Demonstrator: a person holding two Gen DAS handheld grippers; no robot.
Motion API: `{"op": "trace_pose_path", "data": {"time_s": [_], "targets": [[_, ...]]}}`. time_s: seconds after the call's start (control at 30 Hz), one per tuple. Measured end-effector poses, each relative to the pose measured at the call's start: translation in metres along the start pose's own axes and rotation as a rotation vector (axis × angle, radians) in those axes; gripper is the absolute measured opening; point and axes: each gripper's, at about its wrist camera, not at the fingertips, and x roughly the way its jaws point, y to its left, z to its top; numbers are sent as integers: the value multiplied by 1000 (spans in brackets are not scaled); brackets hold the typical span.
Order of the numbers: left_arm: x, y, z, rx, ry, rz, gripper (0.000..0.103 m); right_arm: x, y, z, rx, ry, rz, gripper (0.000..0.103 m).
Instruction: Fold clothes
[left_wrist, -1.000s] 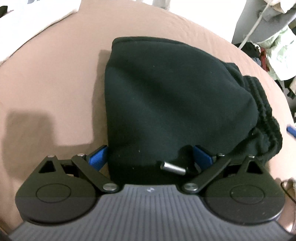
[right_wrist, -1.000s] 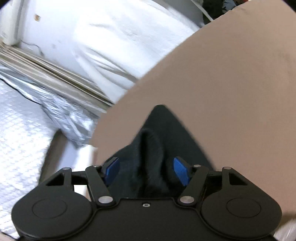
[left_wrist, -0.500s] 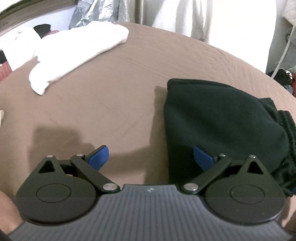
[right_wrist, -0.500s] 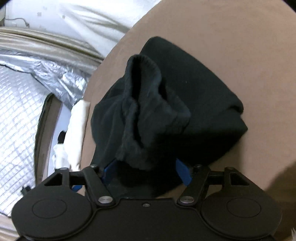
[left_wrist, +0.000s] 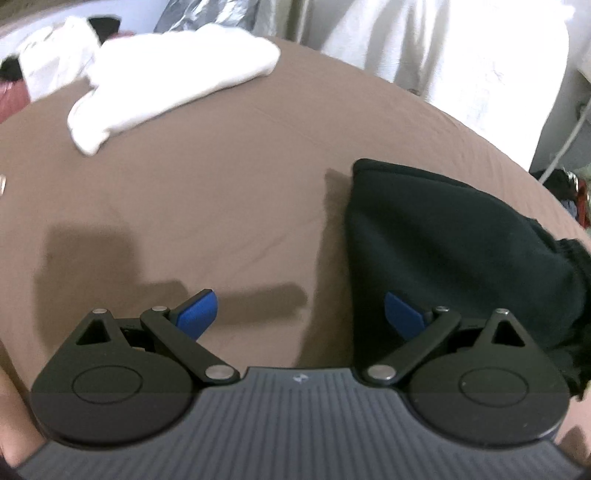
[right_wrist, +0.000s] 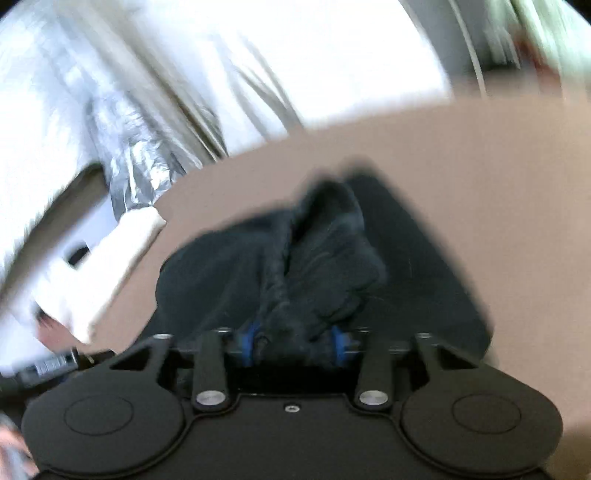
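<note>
Left view: my left gripper (left_wrist: 299, 314) is wide open with nothing in it, over the brown sheet (left_wrist: 221, 192). The black garment (left_wrist: 443, 251) sits on the right, a white one (left_wrist: 177, 77) upper left.

Right view, blurry: my right gripper (right_wrist: 295, 341) is closing on a bunched fold of the black garment (right_wrist: 321, 258) at frame center.

Brown-covered bed (left_wrist: 229, 192): black folded garment (left_wrist: 443, 240) at right; white garment (left_wrist: 166, 85) (crumpled) far left edge, well apart.

Right view motion-blurred; left sharper (fisheye-bent edges), hard shadows, blown-out whites.
</note>
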Motion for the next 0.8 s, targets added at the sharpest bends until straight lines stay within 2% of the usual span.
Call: {"op": "trace_pose_path", "data": {"time_s": [0.03,0.1,0.17,0.23,0.3,0.33,0.37,0.4,0.47,0.5,0.53,0.6,0.67,0.73,0.77,0.8], "targets": [[-4,3,1,-16,-9,-34,98,-12,15,10,-81,-42,-22,38],[-8,2,1,-11,-23,-84,99,-28,28,35,-154,-73,-29,37],[-5,-4,-2,23,6,-121,99,-29,27,54,-157,-50,-43,38],[10,-14,-8,59,102,-165,100,-1,2,54,-138,62,-83,41],[26,-23,-17,90,186,-164,101,37,-29,46,-113,192,-128,50],[30,-25,-21,95,207,-157,103,60,-47,36,-56,292,-149,57],[31,-25,-23,88,214,-156,103,74,-67,28,70,377,-155,59],[32,-24,-24,82,218,-155,103,74,-81,24,194,382,-119,60],[31,-22,-20,75,215,-151,103,60,-91,25,248,324,-57,63],[33,-22,-18,75,219,-150,103,53,-91,28,259,307,-69,63],[33,-22,-17,76,220,-149,103,47,-90,30,267,288,-83,69],[30,-25,-18,95,190,-143,103,34,-86,34,247,232,-108,69],[14,-31,-16,138,113,-164,100,20,-84,35,209,155,-144,68],[-3,-35,-10,167,19,-222,101,4,-82,34,152,71,-191,68],[-8,-36,-7,172,-7,-251,102,-2,-79,36,133,38,-194,69],[-12,-38,-5,176,-30,-281,102,-6,-75,40,125,21,-160,69]]}}
